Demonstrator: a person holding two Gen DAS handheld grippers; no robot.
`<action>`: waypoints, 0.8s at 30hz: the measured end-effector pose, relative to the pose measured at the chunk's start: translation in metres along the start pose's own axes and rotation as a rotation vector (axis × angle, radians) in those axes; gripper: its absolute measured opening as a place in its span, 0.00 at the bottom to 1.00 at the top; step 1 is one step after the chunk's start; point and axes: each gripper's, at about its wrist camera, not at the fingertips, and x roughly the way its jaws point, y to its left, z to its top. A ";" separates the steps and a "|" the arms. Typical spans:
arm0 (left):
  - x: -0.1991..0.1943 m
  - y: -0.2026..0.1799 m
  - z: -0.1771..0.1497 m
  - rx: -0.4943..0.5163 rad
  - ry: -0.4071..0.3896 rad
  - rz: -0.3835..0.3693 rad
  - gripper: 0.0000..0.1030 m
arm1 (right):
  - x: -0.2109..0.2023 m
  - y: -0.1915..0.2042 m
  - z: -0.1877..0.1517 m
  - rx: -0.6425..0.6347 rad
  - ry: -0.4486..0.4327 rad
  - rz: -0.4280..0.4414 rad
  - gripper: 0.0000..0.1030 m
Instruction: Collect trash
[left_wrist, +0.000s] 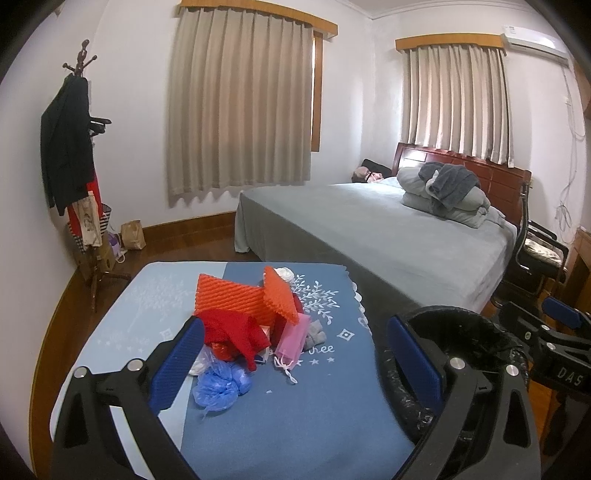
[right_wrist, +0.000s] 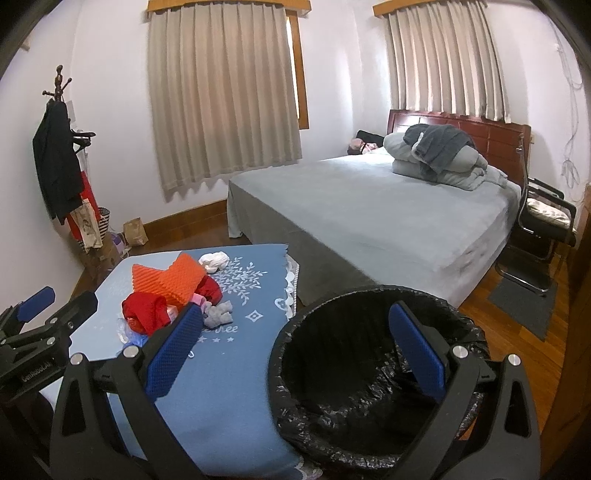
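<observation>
A pile of trash lies on the blue tablecloth (left_wrist: 295, 406): orange foam netting (left_wrist: 236, 299), a red cloth (left_wrist: 236, 332), a pink mesh pouch (left_wrist: 291, 339), a blue plastic bag (left_wrist: 221, 384), a grey wad (left_wrist: 317, 332) and a white wad (left_wrist: 284, 273). The pile also shows in the right wrist view, with the orange netting (right_wrist: 170, 280). A bin lined with a black bag (right_wrist: 369, 380) stands at the table's right edge; its rim shows in the left wrist view (left_wrist: 461, 321). My left gripper (left_wrist: 295, 365) is open and empty, just short of the pile. My right gripper (right_wrist: 295, 347) is open and empty above the bin's near rim.
A bed with a grey cover (left_wrist: 388, 229) and folded bedding (left_wrist: 447, 195) stands behind the table. A coat stand with clothes (left_wrist: 74, 155) is at the left wall. A paper bag (left_wrist: 133, 234) sits on the floor. A black chair (right_wrist: 543, 229) stands at the right.
</observation>
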 end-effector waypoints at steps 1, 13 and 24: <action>0.001 0.001 0.000 -0.001 0.001 0.001 0.94 | 0.001 -0.001 0.005 0.000 0.001 0.001 0.95; 0.036 0.056 -0.023 -0.004 0.027 0.138 0.94 | 0.051 0.031 -0.011 -0.039 0.017 0.084 0.95; 0.100 0.115 -0.057 -0.049 0.176 0.198 0.80 | 0.109 0.072 -0.033 -0.072 0.091 0.158 0.95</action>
